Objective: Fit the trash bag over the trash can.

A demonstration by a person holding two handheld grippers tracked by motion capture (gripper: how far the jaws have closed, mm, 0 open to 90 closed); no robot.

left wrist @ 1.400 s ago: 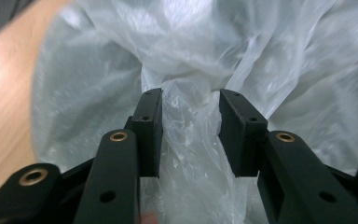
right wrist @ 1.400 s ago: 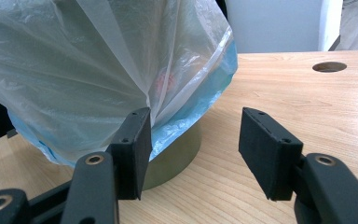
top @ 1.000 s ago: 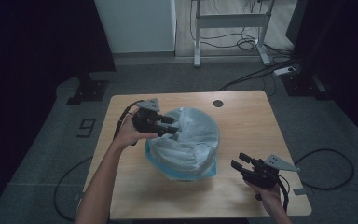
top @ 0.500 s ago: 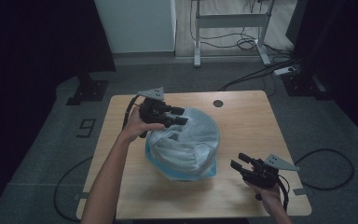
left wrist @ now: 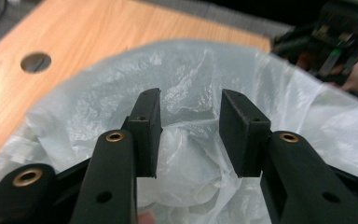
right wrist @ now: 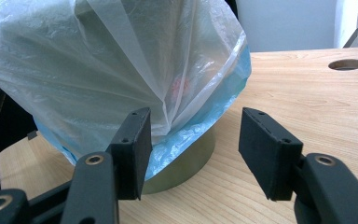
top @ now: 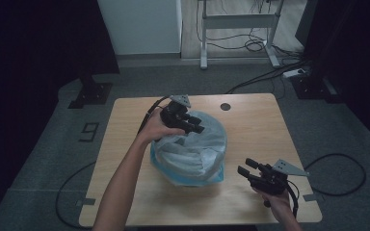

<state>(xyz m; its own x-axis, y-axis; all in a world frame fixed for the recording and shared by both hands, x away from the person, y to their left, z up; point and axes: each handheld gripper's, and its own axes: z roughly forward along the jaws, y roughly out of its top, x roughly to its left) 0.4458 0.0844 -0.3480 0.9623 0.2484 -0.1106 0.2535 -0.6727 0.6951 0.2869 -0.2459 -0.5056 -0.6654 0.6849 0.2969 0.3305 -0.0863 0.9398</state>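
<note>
Over the bag's (top: pixel 192 154) far-left rim, the left hand-held gripper (top: pixel 196 124) has been closing, nothing pinched yet; the right hand-held gripper (top: pixel 244 167) waits released near-right.

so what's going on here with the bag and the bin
A person at a wooden table is lining a small round bin with a thin plastic bag. The left tool sits over the far rim of the bag, its jaws just closing with loose plastic between them, not pinched yet. The right tool waits open near the table's front right, pointed at the bin without touching it. The bag is draped over the bin and bunched up.
</note>
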